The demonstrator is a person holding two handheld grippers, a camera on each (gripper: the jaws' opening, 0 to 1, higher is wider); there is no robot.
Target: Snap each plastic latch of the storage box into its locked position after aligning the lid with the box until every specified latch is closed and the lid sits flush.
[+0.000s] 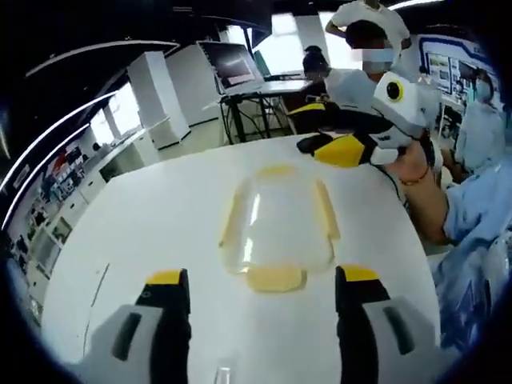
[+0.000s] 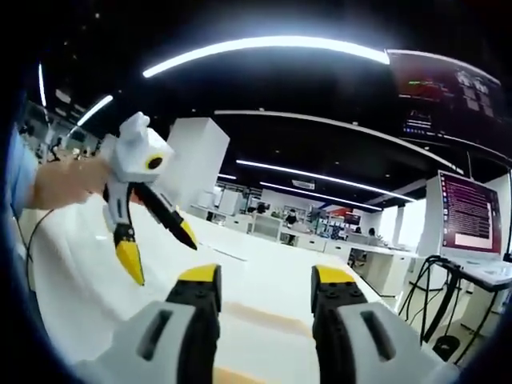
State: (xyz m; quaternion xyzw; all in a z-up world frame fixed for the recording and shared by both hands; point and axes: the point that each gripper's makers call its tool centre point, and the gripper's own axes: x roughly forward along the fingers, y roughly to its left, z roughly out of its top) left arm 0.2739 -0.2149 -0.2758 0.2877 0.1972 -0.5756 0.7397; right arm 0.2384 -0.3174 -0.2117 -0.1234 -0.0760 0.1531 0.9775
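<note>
A clear storage box [image 1: 276, 228] with its lid on lies in the middle of the white table [image 1: 144, 232]. It has pale yellow latches at the near end [image 1: 276, 278], the far end [image 1: 276, 170] and along both long sides. My left gripper [image 1: 264, 278] stands open just short of the near end, one jaw on each side of the near latch and not touching it. It also shows in the right gripper view, open and held by a hand [image 2: 156, 240]. My right gripper [image 1: 320, 146] hovers beyond the box's far right corner, held by a hand. Its own view [image 2: 268, 276] shows its jaws open and holding nothing.
People stand or sit close behind the table's far right edge [image 1: 376, 56]. A desk with a monitor [image 1: 236, 64] stands beyond the far edge. In the right gripper view, a screen [image 2: 470, 216] and hanging cables [image 2: 424, 296] are at the right.
</note>
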